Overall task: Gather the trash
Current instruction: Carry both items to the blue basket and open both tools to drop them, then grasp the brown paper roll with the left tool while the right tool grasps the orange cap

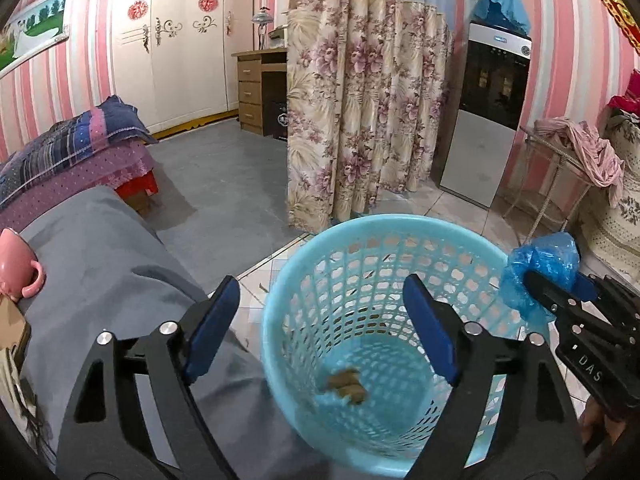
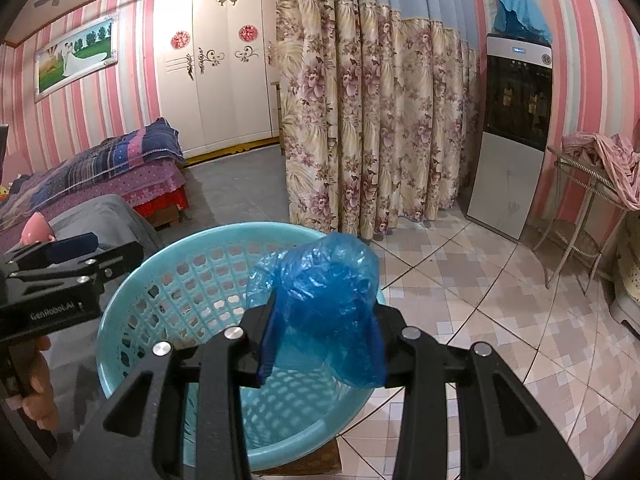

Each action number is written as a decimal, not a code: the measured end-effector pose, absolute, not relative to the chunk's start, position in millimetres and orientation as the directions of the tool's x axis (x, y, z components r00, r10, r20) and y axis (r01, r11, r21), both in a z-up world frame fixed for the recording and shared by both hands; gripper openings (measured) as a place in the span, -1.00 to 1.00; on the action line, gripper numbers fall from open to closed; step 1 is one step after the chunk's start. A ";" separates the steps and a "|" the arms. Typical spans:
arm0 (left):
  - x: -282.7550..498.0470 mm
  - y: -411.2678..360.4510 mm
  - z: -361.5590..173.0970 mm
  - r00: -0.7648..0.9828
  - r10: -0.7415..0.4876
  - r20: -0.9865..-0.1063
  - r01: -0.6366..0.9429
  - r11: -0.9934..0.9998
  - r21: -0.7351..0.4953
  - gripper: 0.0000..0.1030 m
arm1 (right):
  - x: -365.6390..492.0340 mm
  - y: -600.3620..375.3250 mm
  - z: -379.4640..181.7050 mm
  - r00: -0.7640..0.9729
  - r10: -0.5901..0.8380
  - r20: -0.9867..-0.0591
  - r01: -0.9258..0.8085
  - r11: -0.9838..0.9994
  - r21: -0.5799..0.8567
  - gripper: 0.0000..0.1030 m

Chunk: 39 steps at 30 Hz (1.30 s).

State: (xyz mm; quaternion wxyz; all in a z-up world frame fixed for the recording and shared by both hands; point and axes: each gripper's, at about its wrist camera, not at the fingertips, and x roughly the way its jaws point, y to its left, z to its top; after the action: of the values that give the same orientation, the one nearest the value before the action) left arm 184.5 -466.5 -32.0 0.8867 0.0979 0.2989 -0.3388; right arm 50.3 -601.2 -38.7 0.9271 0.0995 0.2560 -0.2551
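A light blue plastic trash basket with a lattice wall stands on the floor; it also shows in the right wrist view. A brown scrap lies on its bottom. My left gripper is open and empty, its jaws straddling the basket's left rim. My right gripper is shut on a crumpled blue plastic bag and holds it over the basket's right rim. In the left wrist view the bag sits just right of the basket.
A grey cloth-covered surface with a pink mug lies left of the basket. A floral curtain, a water dispenser and a wire stand with clothes stand behind. A bed is far left.
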 end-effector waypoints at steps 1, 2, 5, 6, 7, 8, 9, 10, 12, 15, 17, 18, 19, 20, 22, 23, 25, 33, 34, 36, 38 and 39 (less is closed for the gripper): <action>186.5 -460.7 -30.5 0.604 -0.537 -0.589 0.649 0.760 -0.027 0.68 | 51.4 -601.9 -39.2 0.738 -0.421 -0.527 0.523 0.851 0.053 -0.27; 186.1 -456.3 -28.8 0.611 -0.534 -0.584 0.643 0.765 -0.027 0.75 | 52.8 -601.4 -39.8 0.738 -0.420 -0.528 0.522 0.851 0.053 -0.27; 189.5 -442.7 -25.2 0.631 -0.525 -0.572 0.622 0.783 -0.032 0.82 | 56.5 -599.1 -39.6 0.739 -0.417 -0.529 0.520 0.853 0.053 -0.27; 190.8 -436.6 -23.9 0.635 -0.523 -0.569 0.616 0.787 -0.036 0.82 | 57.5 -597.7 -39.4 0.739 -0.417 -0.529 0.519 0.853 0.053 -0.27; 191.7 -432.0 -22.8 0.638 -0.520 -0.567 0.610 0.792 -0.040 0.83 | 58.8 -596.4 -39.5 0.740 -0.416 -0.528 0.518 0.854 0.053 -0.27; 192.3 -427.5 -22.4 0.641 -0.518 -0.566 0.605 0.795 -0.043 0.85 | 60.5 -594.9 -39.3 0.740 -0.417 -0.527 0.518 0.854 0.051 -0.27; 192.9 -424.0 -21.6 0.643 -0.517 -0.565 0.600 0.798 -0.047 0.87 | 62.1 -594.3 -38.9 0.740 -0.417 -0.527 0.517 0.854 0.050 -0.27; 193.0 -419.1 -20.3 0.647 -0.515 -0.562 0.595 0.802 -0.051 0.87 | 64.6 -593.5 -38.7 0.741 -0.418 -0.526 0.517 0.855 0.049 -0.27; 191.7 -411.6 -17.8 0.656 -0.512 -0.554 0.586 0.809 -0.054 0.88 | 70.1 -591.3 -36.7 0.743 -0.420 -0.522 0.518 0.854 0.050 -0.27; 189.3 -399.9 -14.0 0.667 -0.508 -0.544 0.573 0.817 -0.061 0.89 | 81.2 -590.9 -37.7 0.730 -0.428 -0.534 0.529 0.848 0.044 -0.25; 188.7 -391.5 -11.4 0.675 -0.501 -0.541 0.561 0.825 -0.063 0.89 | 86.5 -591.1 -40.6 0.722 -0.411 -0.556 0.525 0.849 0.055 0.01; 188.3 -387.7 -10.4 0.677 -0.499 -0.540 0.557 0.828 -0.067 0.89 | 87.5 -590.0 -40.8 0.721 -0.411 -0.558 0.526 0.849 0.055 0.41; 188.4 -381.9 -8.6 0.680 -0.499 -0.538 0.552 0.831 -0.073 0.89 | 86.8 -588.5 -40.3 0.720 -0.420 -0.552 0.531 0.846 0.050 0.55; 188.0 -377.8 -7.9 0.682 -0.497 -0.536 0.549 0.833 -0.074 0.89 | 87.0 -584.6 -39.0 0.719 -0.435 -0.542 0.535 0.844 0.032 0.62; 187.7 -369.9 -5.4 0.692 -0.490 -0.531 0.540 0.839 -0.071 0.89 | 88.4 -581.9 -38.7 0.720 -0.428 -0.546 0.522 0.852 0.021 0.67; 187.4 -365.6 -3.9 0.696 -0.486 -0.528 0.535 0.842 -0.070 0.89 | 88.9 -579.4 -38.1 0.718 -0.427 -0.549 0.520 0.854 0.015 0.71; 187.1 -356.1 -0.5 0.703 -0.480 -0.524 0.524 0.849 -0.075 0.89 | 87.9 -576.5 -35.8 0.719 -0.431 -0.545 0.521 0.853 0.013 0.80; 177.1 -304.1 13.4 0.738 -0.444 -0.508 0.472 0.878 -0.081 0.89 | 82.8 -543.7 -15.4 0.732 -0.444 -0.517 0.525 0.851 0.014 0.91; 174.1 -291.5 16.5 0.743 -0.437 -0.507 0.462 0.883 -0.084 0.89 | 82.3 -533.5 -11.8 0.740 -0.439 -0.509 0.520 0.854 0.019 0.91; 169.7 -271.7 21.4 0.757 -0.417 -0.503 0.440 0.894 -0.080 0.89 | 83.5 -521.5 -7.2 0.754 -0.429 -0.498 0.509 0.861 0.029 0.91; 165.4 -250.5 25.5 0.772 -0.393 -0.500 0.413 0.908 -0.077 0.89 | 85.7 -503.4 -2.3 0.771 -0.405 -0.491 0.486 0.873 0.043 0.91; 164.1 -241.1 26.8 0.777 -0.382 -0.500 0.400 0.913 -0.076 0.89 | 87.4 -494.5 -0.4 0.780 -0.391 -0.488 0.472 0.880 0.050 0.91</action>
State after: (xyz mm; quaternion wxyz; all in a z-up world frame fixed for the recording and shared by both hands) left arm 164.1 -241.1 26.8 0.9426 0.0171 0.2613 -0.2074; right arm 87.4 -494.5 -0.4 0.9397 0.0850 0.2388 -0.2298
